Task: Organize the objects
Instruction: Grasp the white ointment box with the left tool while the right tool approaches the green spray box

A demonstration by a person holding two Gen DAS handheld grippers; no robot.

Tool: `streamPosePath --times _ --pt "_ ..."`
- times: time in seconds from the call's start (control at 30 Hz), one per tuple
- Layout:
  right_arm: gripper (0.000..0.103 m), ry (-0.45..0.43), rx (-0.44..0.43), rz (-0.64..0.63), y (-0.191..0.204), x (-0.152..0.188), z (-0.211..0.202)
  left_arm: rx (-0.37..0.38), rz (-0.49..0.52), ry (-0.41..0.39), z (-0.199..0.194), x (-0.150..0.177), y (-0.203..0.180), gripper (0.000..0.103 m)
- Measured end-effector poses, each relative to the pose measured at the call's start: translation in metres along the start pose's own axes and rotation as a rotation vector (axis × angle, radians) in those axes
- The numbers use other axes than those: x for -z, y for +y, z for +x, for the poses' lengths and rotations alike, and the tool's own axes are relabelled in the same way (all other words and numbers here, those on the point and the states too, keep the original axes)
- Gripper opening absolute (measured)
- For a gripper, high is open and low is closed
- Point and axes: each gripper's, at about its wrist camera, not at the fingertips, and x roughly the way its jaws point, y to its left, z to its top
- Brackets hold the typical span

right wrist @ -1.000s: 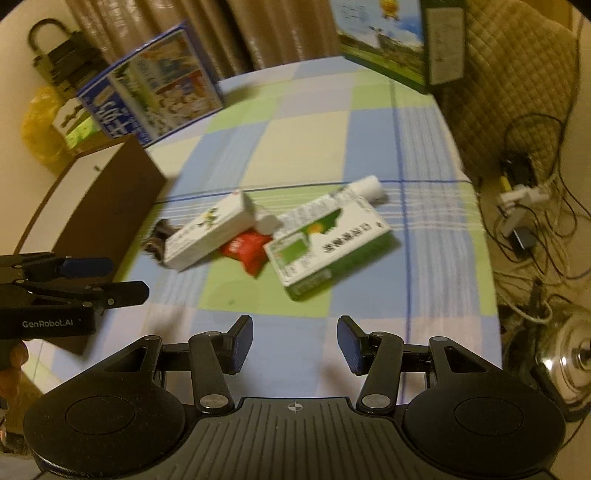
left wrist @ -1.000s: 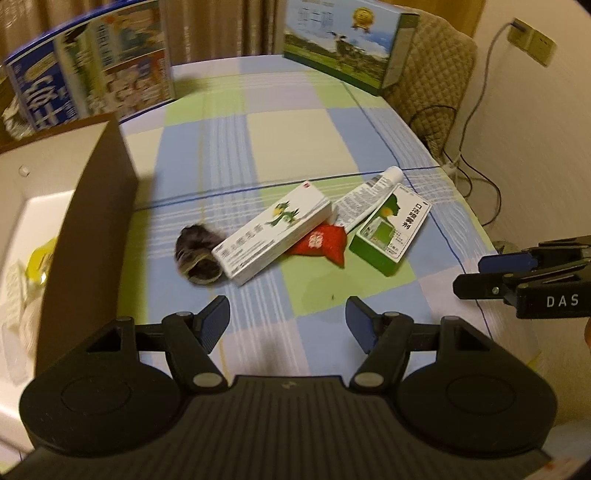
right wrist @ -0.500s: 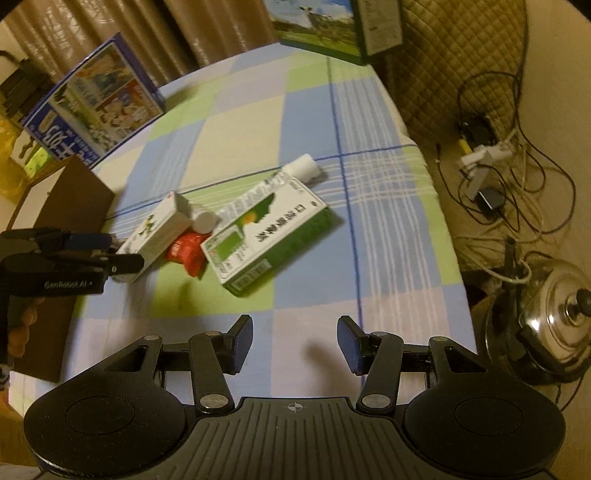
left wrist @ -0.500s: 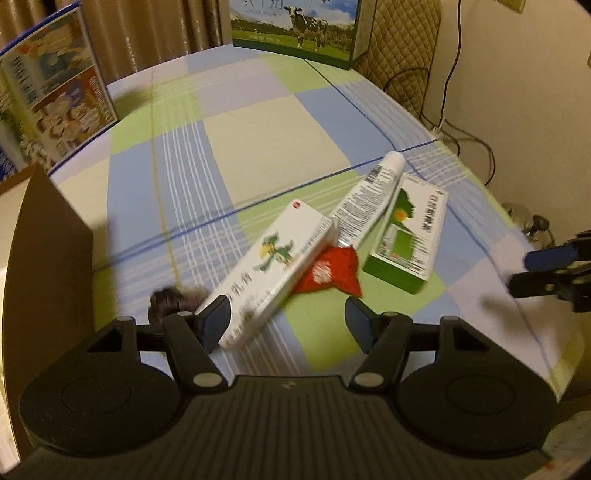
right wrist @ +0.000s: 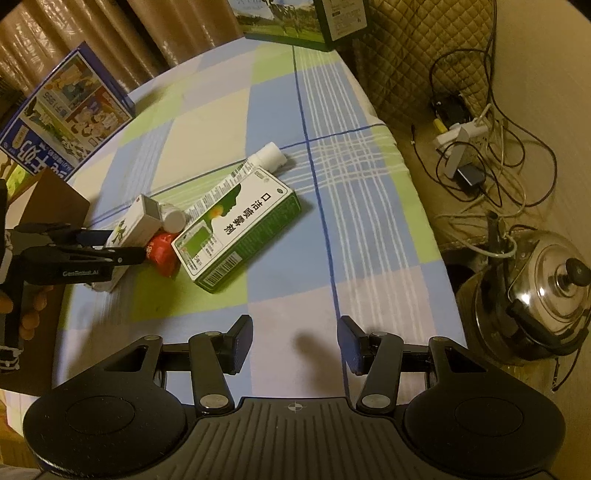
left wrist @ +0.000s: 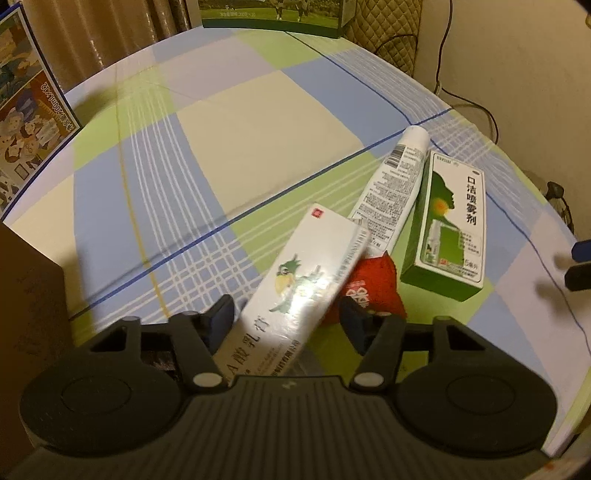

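A white carton with a green parrot print (left wrist: 306,280) lies on the checked tablecloth (left wrist: 258,122). My left gripper (left wrist: 286,319) straddles its near end and its jaws are closing on it, with a small gap left at the right pad. From the right wrist view the left gripper (right wrist: 123,244) reaches in beside that carton (right wrist: 133,225). A red packet (left wrist: 373,288) is tucked under the carton. Beside them lie a white tube (left wrist: 395,188) and a green-and-white spray box (left wrist: 450,229). My right gripper (right wrist: 295,343) hovers open over bare cloth with nothing between its fingers.
A brown cardboard box (left wrist: 29,314) stands at the table's left edge. A blue milk carton (right wrist: 66,110) and a green one (right wrist: 295,18) stand at the back. Off the right edge, on the floor, are a steel pot (right wrist: 535,288) and tangled cables (right wrist: 480,129).
My left gripper has dropped toward the white carton, which now lies between its fingers, and its jaws have narrowed. The right gripper has rolled a little and otherwise stayed put.
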Motion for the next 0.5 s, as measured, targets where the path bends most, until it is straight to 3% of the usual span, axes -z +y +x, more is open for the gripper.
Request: streamPosePath --times 0.2,0.5 --pt "0.048 0.001 -0.005 -0.007 0.003 -0.003 0.003 0.016 -0.02 0.019 -0.007 0.006 -0.002 0.04" --pt "0.048 0.01 -0.007 -0.024 0.008 -0.005 0.006 0.047 -0.166 0.095 -0.01 0.023 -0.011 0.036"
